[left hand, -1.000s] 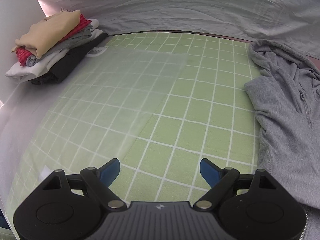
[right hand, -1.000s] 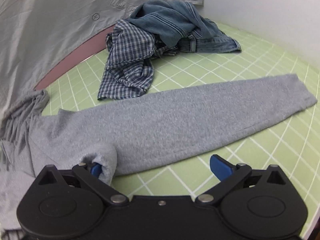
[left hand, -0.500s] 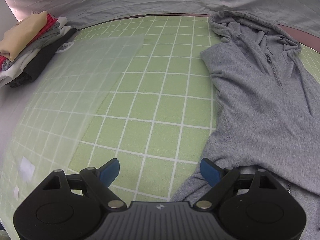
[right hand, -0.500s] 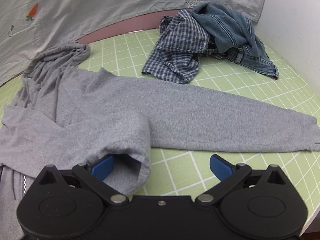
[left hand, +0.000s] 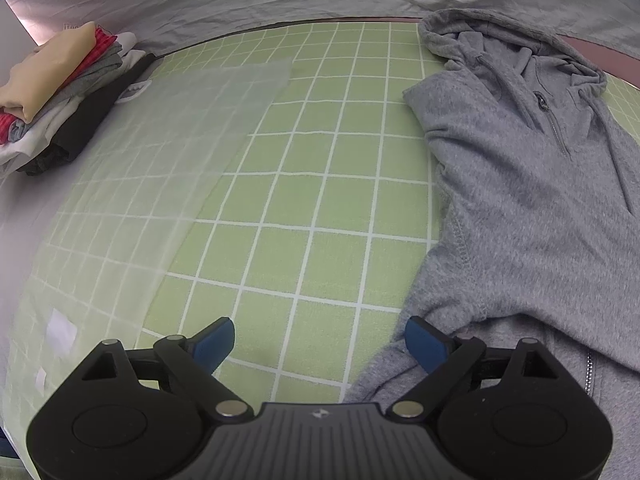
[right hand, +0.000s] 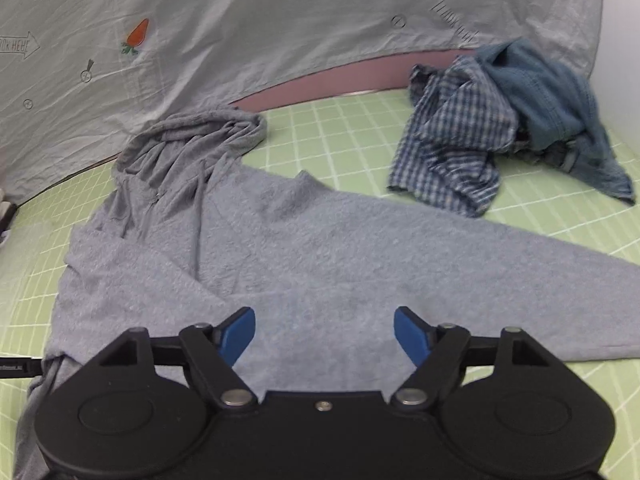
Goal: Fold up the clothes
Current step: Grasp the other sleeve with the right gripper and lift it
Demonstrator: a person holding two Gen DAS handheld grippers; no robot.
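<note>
Green grid mat [left hand: 304, 208] | grey hoodie [right hand: 320, 256] flat | both jaws apart

The grey hoodie [right hand: 320, 248] is soft, matt fleecy cloth with a small metal zip. The green grid mat [left hand: 320, 208] looks matt and lightly napped. The checked shirt [right hand: 452, 152] is thin woven cloth beside coarser blue denim [right hand: 560, 108]. Behind hangs a wrinkled, smooth grey sheet [right hand: 280, 20]. Both grippers are matt black plastic.
</note>
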